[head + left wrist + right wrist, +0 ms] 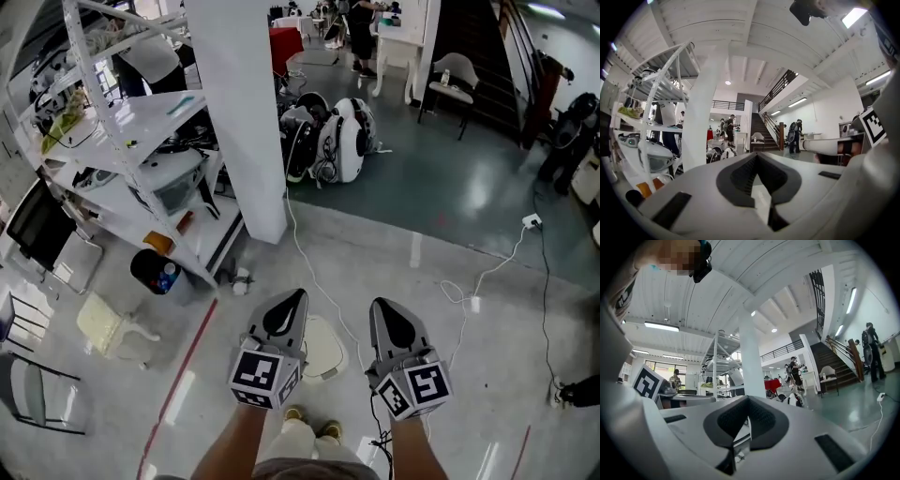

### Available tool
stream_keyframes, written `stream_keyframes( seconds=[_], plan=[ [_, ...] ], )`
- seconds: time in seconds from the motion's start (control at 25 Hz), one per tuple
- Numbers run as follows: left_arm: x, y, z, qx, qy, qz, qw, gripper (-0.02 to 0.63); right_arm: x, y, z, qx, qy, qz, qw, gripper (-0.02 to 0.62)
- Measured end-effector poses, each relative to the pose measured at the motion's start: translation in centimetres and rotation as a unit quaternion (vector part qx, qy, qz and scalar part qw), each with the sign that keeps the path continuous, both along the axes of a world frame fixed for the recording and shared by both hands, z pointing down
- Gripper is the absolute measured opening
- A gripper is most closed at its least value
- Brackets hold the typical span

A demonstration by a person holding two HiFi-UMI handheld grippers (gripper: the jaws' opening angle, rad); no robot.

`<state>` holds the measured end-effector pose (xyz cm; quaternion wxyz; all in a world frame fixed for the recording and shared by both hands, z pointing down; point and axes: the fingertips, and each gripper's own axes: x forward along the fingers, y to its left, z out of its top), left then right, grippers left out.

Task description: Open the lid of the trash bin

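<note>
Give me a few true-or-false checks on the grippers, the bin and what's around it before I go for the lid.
1. The left gripper and right gripper both have their jaws together on nothing. True.
2. In the head view the trash bin stands on the floor between the two grippers, with its lid apparently down. True.
3. The left gripper is gripping the bin's lid. False: it is empty and points ahead into the room.
4. The shelf rack stands right of the white pillar. False: it stands left of the pillar.
</note>
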<state>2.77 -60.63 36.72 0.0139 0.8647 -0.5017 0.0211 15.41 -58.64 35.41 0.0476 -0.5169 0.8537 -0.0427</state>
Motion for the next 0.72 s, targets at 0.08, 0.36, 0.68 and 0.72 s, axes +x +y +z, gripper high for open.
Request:
stream_keyframes(
  seconds=[0.08, 0.36, 0.68, 0.72],
  plan=[
    [-0.2, -0.1, 1.6, -0.006, -0.003, 0.0, 1.0, -0.004, -0.4, 0.0, 1.3, -0.005, -0.002, -0.003, 1.0, 0.029],
    [-0.4, 1.6, 8.8, -0.041, -0.011, 0.006, 0.9991, -0.005, -1.3, 1.8, 8.6, -0.048, -0.002, -0.004, 0.999, 0.029],
    [-0.9, 3.2, 16.1, -0.093, -0.011, 0.007, 0.9956, -0.005, -2.7, 3.7, 15.7, -0.109, 0.0, -0.007, 0.994, 0.029],
    [-0.9, 3.3, 16.5, -0.101, -0.009, 0.008, 0.9948, -0.005, -2.9, 3.6, 15.9, -0.109, 0.0, -0.008, 0.994, 0.029]
  ],
)
